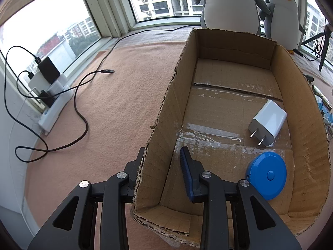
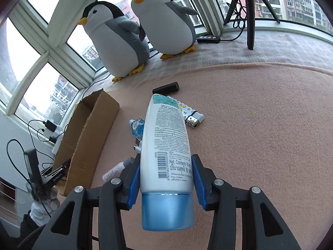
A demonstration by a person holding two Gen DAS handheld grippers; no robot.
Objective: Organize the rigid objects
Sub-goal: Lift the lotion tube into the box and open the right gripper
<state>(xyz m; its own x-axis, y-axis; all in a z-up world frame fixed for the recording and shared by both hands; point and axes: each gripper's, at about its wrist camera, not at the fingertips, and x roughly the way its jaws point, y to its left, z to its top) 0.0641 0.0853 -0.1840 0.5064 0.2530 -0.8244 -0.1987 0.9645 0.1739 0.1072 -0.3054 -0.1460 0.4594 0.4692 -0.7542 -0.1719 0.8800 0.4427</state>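
Right gripper is clamped on the white tube, pads on both sides just above its blue cap; the tube is lifted off the pink blanket, pointing away from the camera.

Left gripper straddles the near-left wall of the cardboard box, one finger outside, one inside. The jaws stand apart, not visibly pinching the wall; they seem placed to steady the box.

Already in the box: white charger and blue tape measure, both toward its right wall.

Judgement: step in hand is carrying the tube to the box.
- Carry it over the rim, not into the wall.
- Set it down on the bare floor along the box's left side.
- Release low to avoid bounce.

Still on the blanket: lighter, black cylinder, small blue bottle, pink bottle.
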